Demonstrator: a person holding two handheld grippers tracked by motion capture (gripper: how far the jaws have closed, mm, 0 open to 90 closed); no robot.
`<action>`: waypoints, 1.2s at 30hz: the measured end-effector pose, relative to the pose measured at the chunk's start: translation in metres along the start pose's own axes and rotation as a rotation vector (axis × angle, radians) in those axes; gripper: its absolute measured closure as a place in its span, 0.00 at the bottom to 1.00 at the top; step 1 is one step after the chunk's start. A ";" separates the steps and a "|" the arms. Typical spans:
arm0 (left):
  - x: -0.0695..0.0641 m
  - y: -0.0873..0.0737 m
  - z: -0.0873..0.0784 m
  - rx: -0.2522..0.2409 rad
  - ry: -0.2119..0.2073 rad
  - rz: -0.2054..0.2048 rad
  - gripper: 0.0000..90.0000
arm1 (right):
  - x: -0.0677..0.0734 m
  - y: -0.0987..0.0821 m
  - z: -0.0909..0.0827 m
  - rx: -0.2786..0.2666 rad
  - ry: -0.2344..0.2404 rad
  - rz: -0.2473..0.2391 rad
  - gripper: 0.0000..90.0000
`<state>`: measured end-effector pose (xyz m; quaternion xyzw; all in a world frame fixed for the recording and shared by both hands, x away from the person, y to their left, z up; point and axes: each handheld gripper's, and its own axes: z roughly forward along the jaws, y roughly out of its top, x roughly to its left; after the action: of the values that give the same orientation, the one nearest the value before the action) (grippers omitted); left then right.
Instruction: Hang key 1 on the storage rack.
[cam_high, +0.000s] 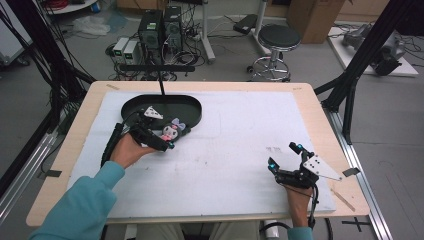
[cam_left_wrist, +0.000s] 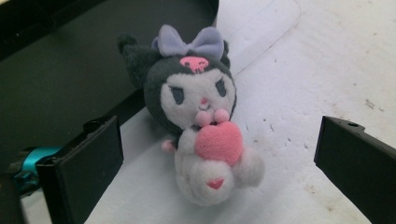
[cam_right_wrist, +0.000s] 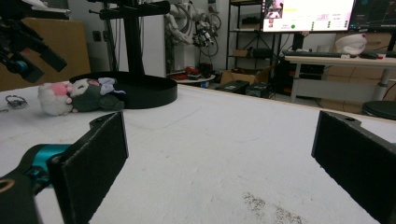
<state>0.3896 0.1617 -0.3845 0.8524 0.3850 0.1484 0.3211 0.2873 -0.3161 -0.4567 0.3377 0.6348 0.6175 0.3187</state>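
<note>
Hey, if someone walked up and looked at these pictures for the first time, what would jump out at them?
Most striking is the small dark-grey and white plush toy with a lilac bow and pink heart, lying on the white foam mat against the rim of the black oval tray. The left claw is open around it without touching. The right claw rests open near the table's right edge.

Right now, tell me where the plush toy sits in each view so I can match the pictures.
High view: the plush toy lies left of centre on the white mat, against the black tray's near rim, beside the left hand-held gripper.
Left gripper view: plush toy at centre, between the open jaws.
Right gripper view: plush toy far left, on its side.
Shared landmark: the black tray just behind it.
</note>
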 end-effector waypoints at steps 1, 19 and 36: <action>0.000 0.000 0.000 0.000 0.000 0.000 0.02 | 0.000 0.000 0.000 0.002 -0.001 0.003 0.03; 0.001 -0.003 0.027 0.166 0.011 -0.044 0.11 | 0.000 0.000 0.000 -0.001 -0.001 0.003 0.03; -0.002 -0.002 0.033 0.230 0.023 -0.051 0.38 | -0.001 0.000 0.000 -0.003 0.000 0.000 0.03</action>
<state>0.4038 0.1469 -0.4112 0.8719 0.4246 0.1049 0.2202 0.2876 -0.3168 -0.4568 0.3372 0.6339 0.6185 0.3191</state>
